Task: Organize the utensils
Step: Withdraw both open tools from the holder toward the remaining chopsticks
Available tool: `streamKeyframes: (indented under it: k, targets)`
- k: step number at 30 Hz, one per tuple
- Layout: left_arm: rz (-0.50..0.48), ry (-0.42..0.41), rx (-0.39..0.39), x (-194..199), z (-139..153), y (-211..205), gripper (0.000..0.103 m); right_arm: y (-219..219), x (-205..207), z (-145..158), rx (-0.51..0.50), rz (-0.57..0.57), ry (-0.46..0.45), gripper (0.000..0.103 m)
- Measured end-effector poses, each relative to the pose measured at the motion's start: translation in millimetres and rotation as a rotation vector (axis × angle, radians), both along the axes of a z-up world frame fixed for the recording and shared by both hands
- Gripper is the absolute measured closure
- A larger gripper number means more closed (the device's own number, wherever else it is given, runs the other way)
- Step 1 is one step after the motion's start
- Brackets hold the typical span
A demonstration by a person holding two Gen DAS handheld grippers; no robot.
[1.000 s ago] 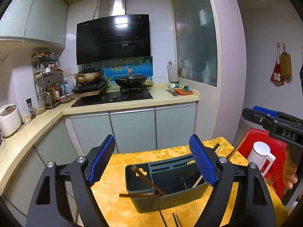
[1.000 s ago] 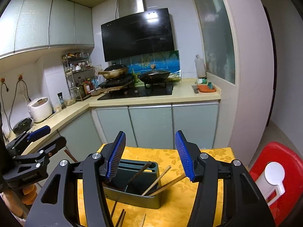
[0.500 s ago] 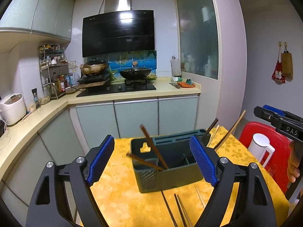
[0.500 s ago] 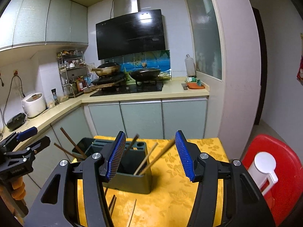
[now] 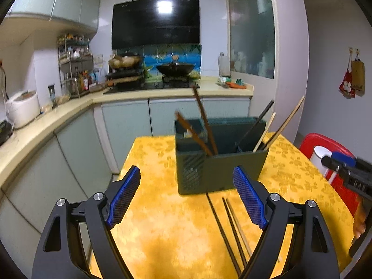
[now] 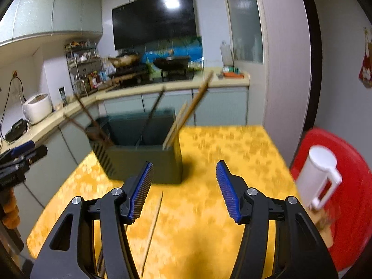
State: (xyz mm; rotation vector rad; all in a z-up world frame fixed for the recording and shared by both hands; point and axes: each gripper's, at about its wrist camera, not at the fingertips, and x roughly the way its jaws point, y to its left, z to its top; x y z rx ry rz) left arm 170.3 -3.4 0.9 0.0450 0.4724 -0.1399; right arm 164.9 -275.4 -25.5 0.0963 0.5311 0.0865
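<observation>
A dark green utensil holder (image 5: 218,162) stands on the yellow table (image 5: 162,220); it also shows in the right wrist view (image 6: 144,160). Several chopsticks lean out of it, brown ones (image 5: 202,121) at its left and pale ones (image 5: 283,123) at its right. Loose chopsticks (image 5: 230,227) lie on the cloth in front of the holder; one pale chopstick (image 6: 153,225) shows in the right wrist view. My left gripper (image 5: 186,197) is open and empty, just short of the holder. My right gripper (image 6: 184,190) is open and empty, to the holder's right front.
A white jug (image 6: 316,181) stands on a red stool (image 6: 355,197) right of the table. Kitchen cabinets and a counter (image 5: 58,121) run along the left and back. The table's left edge (image 5: 121,174) is near my left gripper.
Both grippers have pulled back and lowered from over the holder, so it now stands farther ahead. The loose chopsticks on the cloth have come more into view. Both stay open.
</observation>
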Motion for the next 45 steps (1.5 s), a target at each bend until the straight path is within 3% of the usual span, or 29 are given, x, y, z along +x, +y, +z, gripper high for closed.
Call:
streamKeyframes:
  k: [7,19,31,45]
  targets:
    - [0.002,0.084,-0.006,-17.8,-43.1,4.1,0.024,5.5,-23.1,-39.9,-0.011,-0.014,0.077,0.048]
    - [-0.041,0.207,0.001,-58.2,-103.6,-11.0,0.024,12.8,-61.9,-59.7,-0.037,-0.016,0.083,0.048]
    - [-0.098,0.246,0.042,-82.6,-131.0,-28.8,0.024,11.6,-75.6,-71.1,-0.037,-0.018,0.093,0.048]
    - [-0.107,0.317,0.073,-78.8,-151.2,-37.2,0.024,10.1,-74.8,-78.2,-0.045,-0.027,0.108,0.048]
